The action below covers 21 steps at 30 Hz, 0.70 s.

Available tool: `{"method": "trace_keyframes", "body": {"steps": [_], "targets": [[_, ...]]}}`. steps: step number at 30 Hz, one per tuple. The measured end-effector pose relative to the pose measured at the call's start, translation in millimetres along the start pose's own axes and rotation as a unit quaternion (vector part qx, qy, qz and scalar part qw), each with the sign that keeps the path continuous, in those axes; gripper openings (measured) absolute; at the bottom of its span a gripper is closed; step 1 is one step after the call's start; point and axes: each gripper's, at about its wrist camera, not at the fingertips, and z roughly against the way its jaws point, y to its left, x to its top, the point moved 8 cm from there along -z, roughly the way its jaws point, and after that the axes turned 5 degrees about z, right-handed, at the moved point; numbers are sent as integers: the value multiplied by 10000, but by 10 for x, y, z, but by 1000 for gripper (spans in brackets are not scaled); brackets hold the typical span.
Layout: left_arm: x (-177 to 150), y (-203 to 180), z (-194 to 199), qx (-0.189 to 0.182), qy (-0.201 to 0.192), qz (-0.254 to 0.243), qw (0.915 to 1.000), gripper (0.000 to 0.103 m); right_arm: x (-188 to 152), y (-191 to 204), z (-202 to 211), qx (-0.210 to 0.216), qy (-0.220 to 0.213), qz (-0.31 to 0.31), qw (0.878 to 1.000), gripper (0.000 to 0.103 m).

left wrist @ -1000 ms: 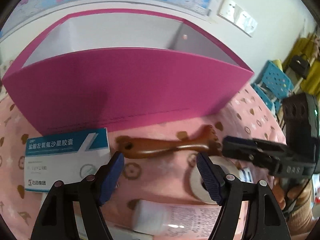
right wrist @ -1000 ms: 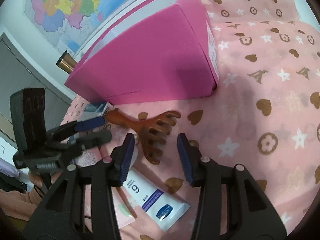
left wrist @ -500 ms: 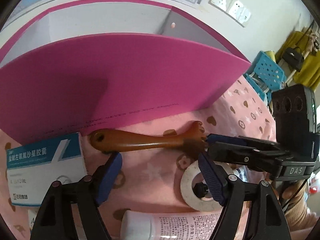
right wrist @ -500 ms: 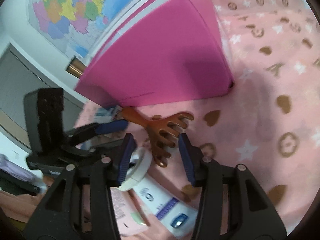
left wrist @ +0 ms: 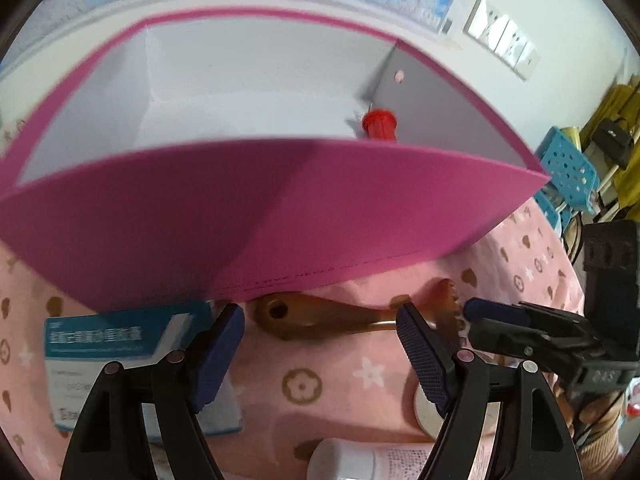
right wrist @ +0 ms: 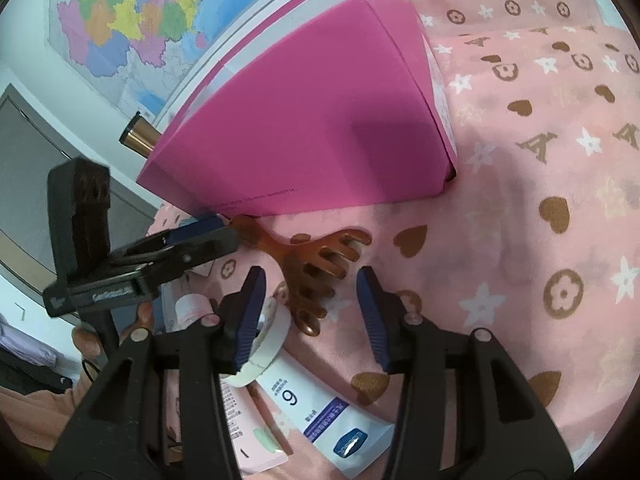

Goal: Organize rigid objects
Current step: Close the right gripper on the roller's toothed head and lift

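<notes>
Left gripper slid closer to the pink box, jaws apart over the wooden scratcher beside it; right gripper, half-open, probably straddles its prongs.

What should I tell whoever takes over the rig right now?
Left gripper: jaws open, empty, at the brown comb's handle.
Right gripper: jaws open, empty, astride the comb's teeth.
Comb lies on the pink cloth against the pink box.
Done: a red-capped item sits in the box.
Left: comb, medicine box, tape roll, two tubes remain outside.
</notes>
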Motion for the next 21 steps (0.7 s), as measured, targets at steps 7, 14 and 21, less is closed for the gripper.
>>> {"method": "trace_keyframes", "body": {"steps": [7,14,21], "targets": [[-53,-166,-98,-73,246,-251,9994,82,-8,30,-16,-125,-6,87,9999,50],[-222,-342,-36,-446,277,-321,9981,82,-6,-32,58,322,-223,-307,9988,56],[-308,-545,-58,-479,235,-547,9971,81,-5,47,46,247,-226,-150,9993,51]]}}
